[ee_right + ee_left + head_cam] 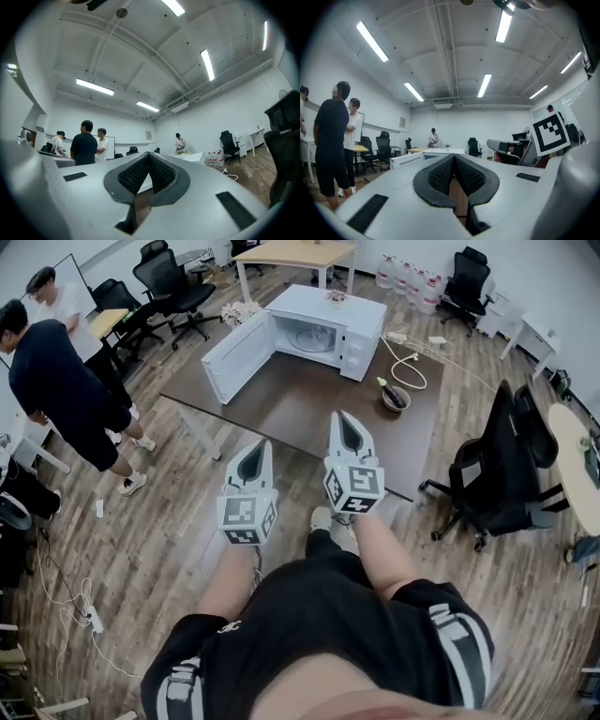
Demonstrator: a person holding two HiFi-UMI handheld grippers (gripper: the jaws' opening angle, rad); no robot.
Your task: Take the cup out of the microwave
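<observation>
A white microwave [352, 329] stands at the far end of a dark brown table [291, 404], its door [239, 357] swung open to the left. Its cavity [309, 337] shows only a pale round shape, and I cannot make out a cup in it. Both grippers hang short of the table's near edge, pointing at the microwave. My left gripper [257, 446] [453, 158] is shut with nothing between its pads. My right gripper [343, 418] [149, 155] is also shut and empty. The microwave's top edge shows low over the left jaws in the left gripper view.
A small bowl [396, 397] with a dark utensil sits on the table's right side, beside a white cable [409, 367]. Two people [61, 395] stand at the left. Black office chairs [497, 474] stand at the right and behind. Water bottles [408, 276] line the back wall.
</observation>
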